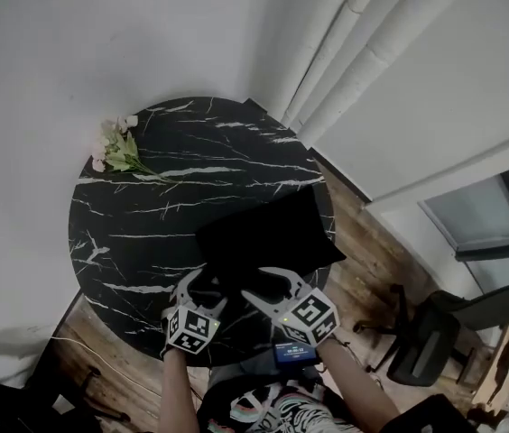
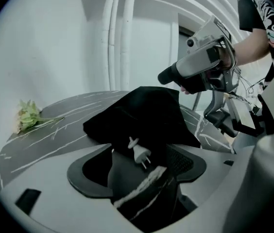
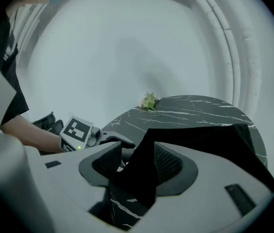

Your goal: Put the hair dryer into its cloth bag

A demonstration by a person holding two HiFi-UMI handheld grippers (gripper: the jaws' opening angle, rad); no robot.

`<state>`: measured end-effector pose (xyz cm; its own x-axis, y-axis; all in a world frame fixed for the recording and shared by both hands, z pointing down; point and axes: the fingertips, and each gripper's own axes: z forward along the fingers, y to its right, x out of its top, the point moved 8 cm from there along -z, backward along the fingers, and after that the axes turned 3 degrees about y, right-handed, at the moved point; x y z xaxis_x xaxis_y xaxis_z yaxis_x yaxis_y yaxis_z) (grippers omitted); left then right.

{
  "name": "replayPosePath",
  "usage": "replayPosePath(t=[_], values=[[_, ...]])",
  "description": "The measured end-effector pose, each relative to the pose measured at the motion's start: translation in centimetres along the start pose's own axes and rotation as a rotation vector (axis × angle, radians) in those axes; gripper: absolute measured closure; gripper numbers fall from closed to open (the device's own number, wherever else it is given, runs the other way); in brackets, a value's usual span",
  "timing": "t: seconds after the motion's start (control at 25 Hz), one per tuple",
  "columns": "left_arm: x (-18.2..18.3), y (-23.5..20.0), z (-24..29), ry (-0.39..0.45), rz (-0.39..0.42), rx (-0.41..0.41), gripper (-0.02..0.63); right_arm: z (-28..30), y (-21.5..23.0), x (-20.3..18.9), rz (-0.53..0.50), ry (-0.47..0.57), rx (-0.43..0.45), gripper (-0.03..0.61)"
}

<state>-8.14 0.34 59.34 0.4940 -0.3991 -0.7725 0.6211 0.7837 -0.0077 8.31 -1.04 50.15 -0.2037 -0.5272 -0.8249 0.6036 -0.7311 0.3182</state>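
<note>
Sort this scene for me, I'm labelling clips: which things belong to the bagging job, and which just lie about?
Job: cloth bag; white plug at its near edge; left gripper; right gripper.
Lying about: flowers; office chair.

A plain black cloth bag, a black table (white-veined like marble), a white plug.
</note>
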Motion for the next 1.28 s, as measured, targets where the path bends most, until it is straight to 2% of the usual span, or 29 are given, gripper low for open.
replayPosePath(t=[0.08, 0.2, 0.24, 0.32, 0.36, 0.4, 0.44, 0.6, 0.8, 0.88, 1.04, 1.28], values=[[-0.9, -0.3, -2.2, 0.019, -0.062, 0.051, 0.276, -1.1, -0.4, 0.3, -0.007, 0.025, -0.033, 0.413], [-0.1, -0.5, -5.7, 0.127, -0.140, 0.130, 0.302, -3.0, -1.8, 1.2, -0.030, 0.103, -0.102, 0.414], [0.5, -0.5, -6.9, 0.177, -0.164, 0.159, 0.351, -3.7, -2.6, 1.5, -0.042, 0.133, -0.121, 0.414], [2.3, 0.0, -9.1, 0.286, -0.223, 0.201, 0.506, -5.2, -4.2, 2.0, -0.066, 0.187, -0.147, 0.416], [3.3, 0.5, -10.1, 0.338, -0.249, 0.216, 0.564, -6.0, -5.0, 2.1, -0.075, 0.211, -0.158, 0.435], [4.3, 1.1, -11.0, 0.382, -0.263, 0.232, 0.588, -6.9, -5.8, 2.0, -0.081, 0.234, -0.173, 0.491], [5.3, 1.8, -11.8, 0.419, -0.264, 0.249, 0.594, -7.7, -6.4, 1.9, -0.086, 0.257, -0.190, 0.539], [8.6, 5.2, -14.0, 0.501, -0.211, 0.291, 0.601, -10.4, -8.2, 0.9, -0.120, 0.309, -0.283, 0.551], [10.6, 10.0, -15.4, 0.492, -0.087, 0.360, 0.601, -13.9, -9.9, 0.0, -0.141, 0.357, -0.336, 0.553], [11.0, 11.7, -16.0, 0.495, -0.095, 0.383, 0.601, -15.2, -10.4, -0.4, -0.159, 0.362, -0.331, 0.555], [11.1, 15.0, -17.9, 0.547, -0.207, 0.416, 0.601, -18.3, -11.4, -1.4, -0.196, 0.375, -0.324, 0.558], [10.1, 19.7, -19.6, 0.515, -0.137, 0.535, 0.601, -21.8, -13.0, -3.9, -0.214, 0.393, -0.316, 0.560]])
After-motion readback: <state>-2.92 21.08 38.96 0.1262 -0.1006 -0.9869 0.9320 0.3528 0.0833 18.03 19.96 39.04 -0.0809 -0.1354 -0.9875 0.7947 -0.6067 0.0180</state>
